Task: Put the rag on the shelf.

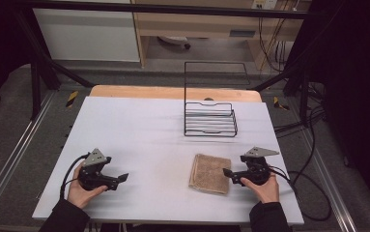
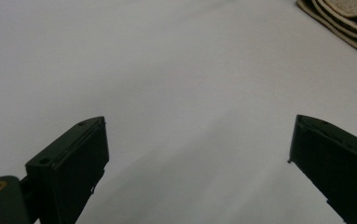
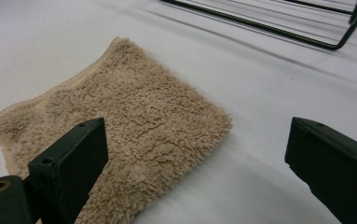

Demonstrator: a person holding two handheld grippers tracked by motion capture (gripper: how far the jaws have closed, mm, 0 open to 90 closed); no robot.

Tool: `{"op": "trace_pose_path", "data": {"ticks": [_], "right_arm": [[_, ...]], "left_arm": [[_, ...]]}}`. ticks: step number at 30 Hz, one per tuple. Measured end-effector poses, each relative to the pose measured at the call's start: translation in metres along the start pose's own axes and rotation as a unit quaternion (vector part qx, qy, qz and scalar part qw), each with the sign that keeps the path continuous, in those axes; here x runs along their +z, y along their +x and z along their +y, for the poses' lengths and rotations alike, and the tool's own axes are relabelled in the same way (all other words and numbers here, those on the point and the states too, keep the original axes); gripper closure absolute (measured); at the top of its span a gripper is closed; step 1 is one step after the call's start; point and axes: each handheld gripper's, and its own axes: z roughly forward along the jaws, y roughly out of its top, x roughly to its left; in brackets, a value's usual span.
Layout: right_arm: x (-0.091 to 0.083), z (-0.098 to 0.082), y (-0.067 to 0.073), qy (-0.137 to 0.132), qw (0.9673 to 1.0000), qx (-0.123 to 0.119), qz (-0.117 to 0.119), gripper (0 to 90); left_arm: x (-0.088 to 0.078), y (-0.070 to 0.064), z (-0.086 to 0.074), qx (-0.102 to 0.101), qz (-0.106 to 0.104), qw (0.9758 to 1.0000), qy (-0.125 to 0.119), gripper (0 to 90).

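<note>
Your folded towel (image 1: 210, 173) lies flat on the tabletop (image 1: 139, 130), not yet racked; both left gripper (image 1: 120, 179) and right gripper (image 1: 226, 173) fingers gape wide, holding nothing.

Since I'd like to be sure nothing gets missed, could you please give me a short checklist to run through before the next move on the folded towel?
1. Right gripper open: ok, jaws stand wide apart in the right gripper view, nothing between the pads.
2. Left gripper open and free: ok, only bare table cover between its jaws.
3. Towel folded and lying flat: ok, the beige stack rests on the white table.
4. Right gripper lined up with the towel: ok, its tips sit just at the towel's right edge.
5. Wire rack free to receive something: ok, nothing lies in it.
6. Whether the towel's layers would stay together when lifted: cannot tell.
</note>
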Motion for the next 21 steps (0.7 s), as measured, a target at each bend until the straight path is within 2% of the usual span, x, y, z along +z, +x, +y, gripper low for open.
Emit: {"op": "trace_pose_path", "data": {"ticks": [6,12,13,21], "right_arm": [[0.0,-0.002,-0.004,0.005,0.9999,-0.002,-0.011,3.3],[0.0,-0.003,-0.004,0.007,0.9999,-0.002,-0.009,2.9],[0.0,-0.003,-0.004,0.006,0.9999,-0.005,-0.009,2.7],[-0.002,-0.002,-0.004,0.002,0.9999,-0.003,-0.01,2.4]], "left_arm": [[0.01,-0.012,0.013,0.005,-0.016,0.9999,-0.001,4.3],[0.025,-0.028,0.025,0.024,-0.023,0.9994,0.013,4.5],[0.031,-0.034,0.029,0.028,-0.027,0.9991,0.017,4.5],[0.053,-0.055,0.05,0.037,-0.045,0.9981,0.018,5.2]]}}
